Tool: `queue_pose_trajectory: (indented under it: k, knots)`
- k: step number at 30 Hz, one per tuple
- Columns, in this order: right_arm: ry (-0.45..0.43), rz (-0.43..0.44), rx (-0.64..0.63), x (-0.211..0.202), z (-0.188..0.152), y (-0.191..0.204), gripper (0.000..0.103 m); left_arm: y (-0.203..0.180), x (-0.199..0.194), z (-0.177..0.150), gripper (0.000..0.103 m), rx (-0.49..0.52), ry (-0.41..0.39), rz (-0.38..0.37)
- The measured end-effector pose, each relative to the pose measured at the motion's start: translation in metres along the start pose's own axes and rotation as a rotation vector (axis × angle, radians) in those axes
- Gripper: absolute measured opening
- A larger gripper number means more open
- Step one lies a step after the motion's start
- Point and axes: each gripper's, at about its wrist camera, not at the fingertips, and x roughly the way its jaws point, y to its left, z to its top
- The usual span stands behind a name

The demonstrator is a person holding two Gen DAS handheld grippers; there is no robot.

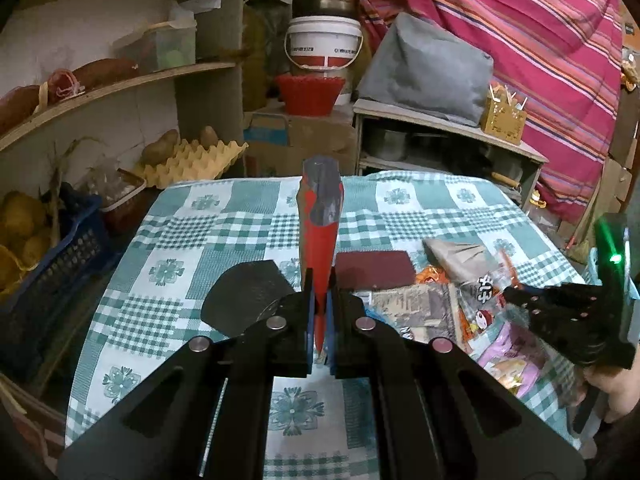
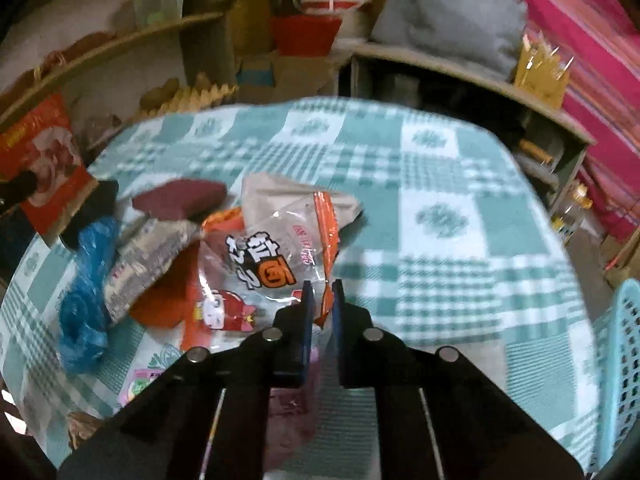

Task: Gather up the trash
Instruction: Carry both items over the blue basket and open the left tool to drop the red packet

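Observation:
My left gripper point(image 1: 320, 308) is shut on a flat red and grey packet point(image 1: 322, 224) that stands edge-on above the green checked tablecloth point(image 1: 224, 216). The same red packet point(image 2: 44, 160) shows at the left of the right wrist view. My right gripper point(image 2: 323, 300) is shut on the orange edge of a clear snack wrapper point(image 2: 256, 264), low over the cloth point(image 2: 440, 200). The wrapper lies in a pile with a blue plastic bag point(image 2: 86, 300), a grey printed packet point(image 2: 148, 264), a maroon pad point(image 2: 180, 198) and a brown paper bag point(image 2: 280, 192). The right gripper point(image 1: 516, 296) also appears over this pile.
A light blue perforated basket point(image 2: 624, 360) stands at the table's right edge. A black disc point(image 1: 244, 300) lies left of my left gripper. Behind the table are an egg tray with potatoes point(image 1: 188, 160), a blue crate point(image 1: 52, 256), a white bucket point(image 1: 324, 44) and a low cabinet point(image 1: 440, 140).

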Motion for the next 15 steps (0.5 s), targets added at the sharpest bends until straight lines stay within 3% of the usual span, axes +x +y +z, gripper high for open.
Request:
queue_pose_trajectory:
  k: [7, 15]
  knots:
    - [-0.104, -0.003, 0.071, -0.049, 0.006, -0.036, 0.009, -0.016, -0.007, 0.009, 0.003, -0.011, -0.027, -0.027]
    - [-0.181, -0.021, 0.178, -0.095, -0.004, -0.099, 0.009, -0.059, -0.005, 0.018, 0.003, 0.007, -0.045, -0.07]
